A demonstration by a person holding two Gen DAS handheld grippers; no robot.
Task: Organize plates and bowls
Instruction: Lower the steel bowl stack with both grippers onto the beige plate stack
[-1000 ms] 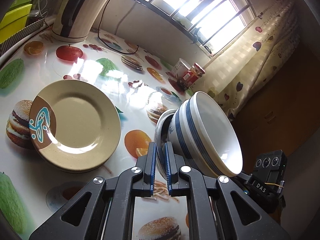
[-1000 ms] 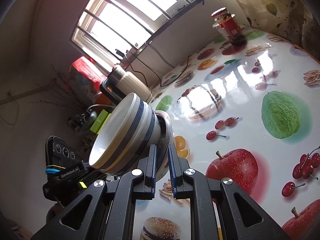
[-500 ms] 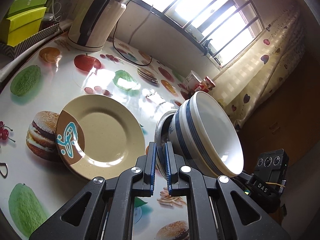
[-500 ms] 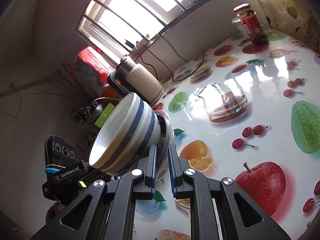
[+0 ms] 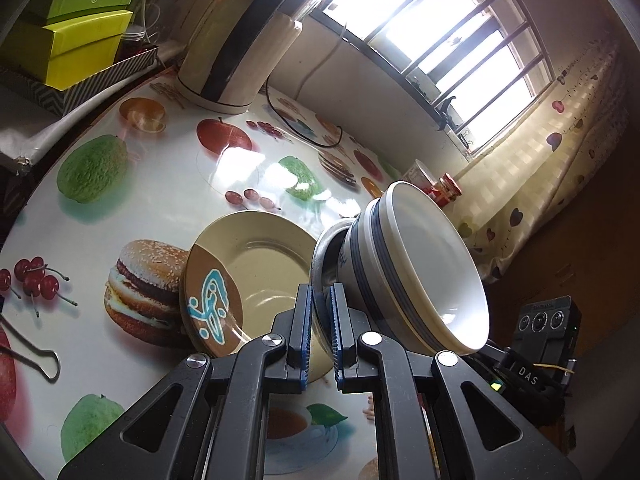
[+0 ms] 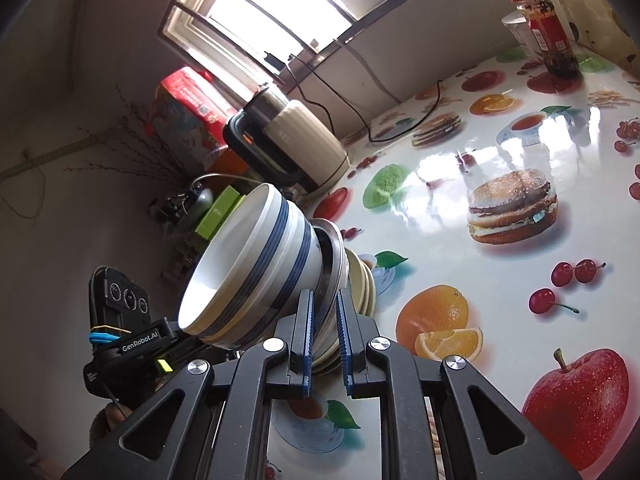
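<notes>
Both grippers have carried their shared load across the fruit-printed tabletop (image 5: 120,216) over the past second, and the tan ceramic plates (image 5: 256,280), earlier well to the left in the left wrist view, are now lying just beside and partly under the load.

Going left to right in the left wrist view: stacked green boxes (image 5: 80,36) are sitting at the far edge, a cream-and-black electric kettle (image 5: 240,52) is standing behind them on the tabletop, and the tan plates, one showing a brown segment with a turquoise motif, are resting on the surface. Next, the left gripper (image 5: 320,324) is clamping its blue-padded jaws on the rim of a thin metal dish (image 5: 324,256). Nested in that dish, a stack of white ceramic bowls with blue stripes (image 5: 416,272) is tilting on its side above the tabletop, mouth facing right. A red-lidded jar (image 5: 446,192) is standing behind it near the heart-print curtain (image 5: 540,184).

Seen from the right wrist camera, the striped bowls (image 6: 256,272) are opening to the left, and the right gripper (image 6: 324,328) is pinching the same metal rim (image 6: 334,264) between closed jaws, with the plate stack (image 6: 362,284) just behind it.
</notes>
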